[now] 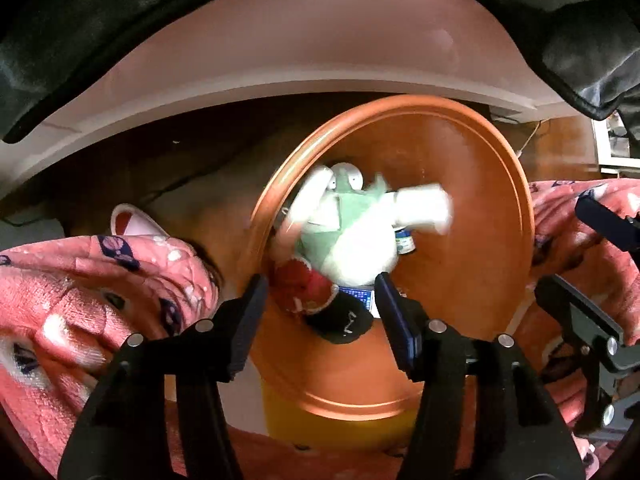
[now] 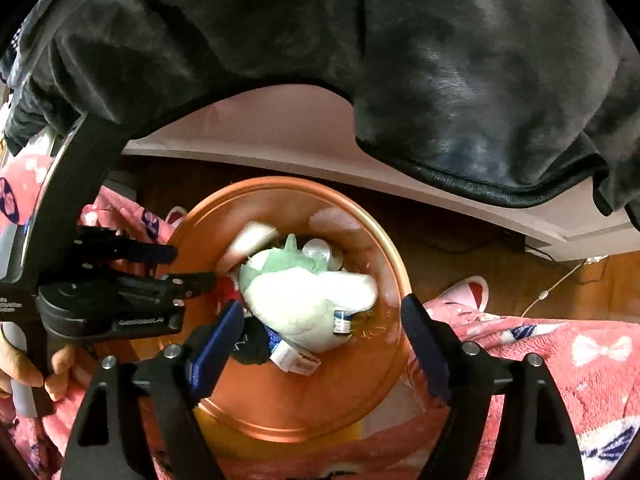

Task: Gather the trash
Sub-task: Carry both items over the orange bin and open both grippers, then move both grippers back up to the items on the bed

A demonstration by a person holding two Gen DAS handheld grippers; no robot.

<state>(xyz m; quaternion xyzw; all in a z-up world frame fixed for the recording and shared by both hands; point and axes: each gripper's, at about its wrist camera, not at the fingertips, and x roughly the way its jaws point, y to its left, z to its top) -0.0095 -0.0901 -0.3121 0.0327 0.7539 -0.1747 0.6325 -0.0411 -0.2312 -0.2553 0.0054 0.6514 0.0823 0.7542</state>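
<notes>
Both grippers hang over the orange bin [image 2: 394, 276], left gripper [image 1: 320, 300] and right gripper [image 2: 322, 320] released, jaws spread and holding nothing. Inside lies a green-and-white plush toy [image 2: 304, 300] among paper scraps [image 1: 424, 208] and a small carton [image 2: 294, 358].

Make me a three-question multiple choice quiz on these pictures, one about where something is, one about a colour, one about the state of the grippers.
1. Where is the soft toy?
A. In the bin
B. On the floor
C. On the blanket

2. What colour is the bin?
A. Blue
B. Orange
C. White

3. How are the left gripper and right gripper?
A. Both open
B. Both shut
C. One holds a box

Answers: 1 A, it lies inside the rim among other items. 2 B, its rim and wall are orange. 3 A, each gripper's fingers stand apart, holding nothing.
</notes>
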